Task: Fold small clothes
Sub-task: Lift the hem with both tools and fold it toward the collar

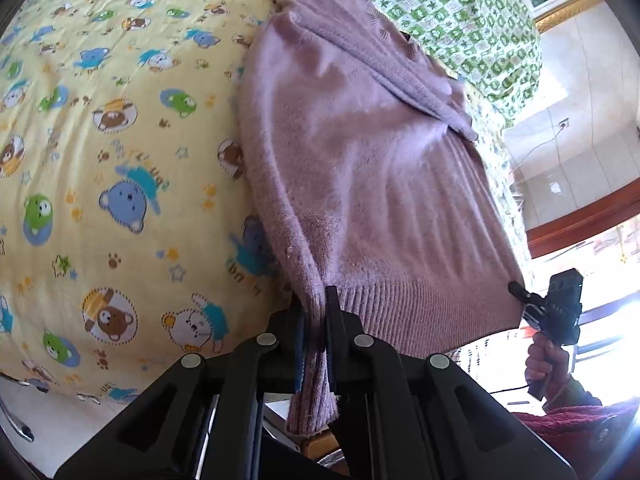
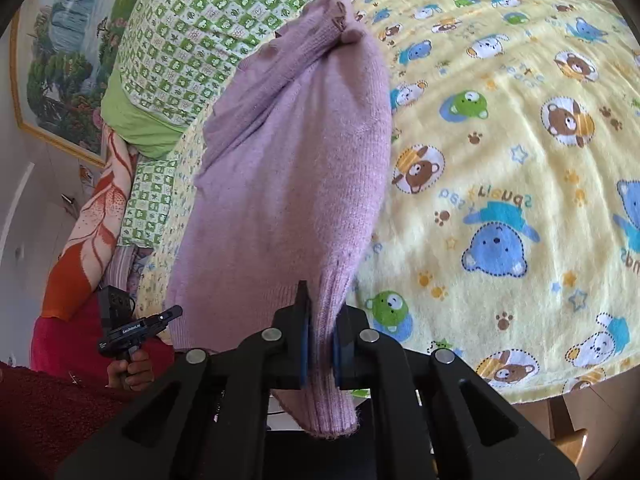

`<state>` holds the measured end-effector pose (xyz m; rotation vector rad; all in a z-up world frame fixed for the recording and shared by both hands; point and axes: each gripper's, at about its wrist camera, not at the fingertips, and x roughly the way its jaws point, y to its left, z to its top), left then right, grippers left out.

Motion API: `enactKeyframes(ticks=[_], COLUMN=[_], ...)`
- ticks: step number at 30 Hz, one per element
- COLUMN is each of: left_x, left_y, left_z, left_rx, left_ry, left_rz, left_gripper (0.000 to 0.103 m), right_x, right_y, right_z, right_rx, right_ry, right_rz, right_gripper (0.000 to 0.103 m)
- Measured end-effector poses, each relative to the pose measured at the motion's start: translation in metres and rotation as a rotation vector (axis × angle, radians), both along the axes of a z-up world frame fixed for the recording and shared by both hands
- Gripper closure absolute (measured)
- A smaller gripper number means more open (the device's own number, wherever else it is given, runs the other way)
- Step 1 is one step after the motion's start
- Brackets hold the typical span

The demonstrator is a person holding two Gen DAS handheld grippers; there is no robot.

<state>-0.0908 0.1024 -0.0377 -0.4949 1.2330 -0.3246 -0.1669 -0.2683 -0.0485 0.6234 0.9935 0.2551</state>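
A fuzzy lilac knit sweater [image 1: 360,168] lies stretched over the yellow bear-print bedspread [image 1: 100,140], its ribbed hem toward me and a sleeve folded across its upper part. My left gripper [image 1: 316,320] is shut on one hem corner. My right gripper [image 2: 320,328] is shut on the other hem corner of the sweater [image 2: 288,168]. The hem is lifted between them. Each gripper shows in the other's view: the right gripper [image 1: 520,294] at the far hem corner, the left gripper [image 2: 174,314] at the lower left.
A green patterned quilt [image 1: 448,12] is bunched at the head of the bed, also in the right wrist view [image 2: 192,32]. An orange floral blanket [image 2: 96,216] lies beside it. A framed landscape picture [image 2: 56,60] hangs on the wall. The bedspread's edge [image 2: 520,376] hangs over the bed side.
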Motion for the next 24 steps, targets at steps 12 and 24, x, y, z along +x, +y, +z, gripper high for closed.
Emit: enactKeyframes(ticks=[12, 24], left_x=[0.044, 0.156], left_y=[0.001, 0.011], left_z=[0.06, 0.1], left_rx=[-0.106, -0.146], left_ry=[-0.132, -0.279], left_rz=[0.051, 0.166], left_gripper=[0.097, 0.097], right_x=[0.024, 0.121], right_y=[0.005, 0.001], right_z=[0.042, 0.093], right_rx=[0.106, 0.22], right_ry=[-0.105, -0.281], right_rz=[-0.004, -0.053], right_gripper=[0.094, 0.094])
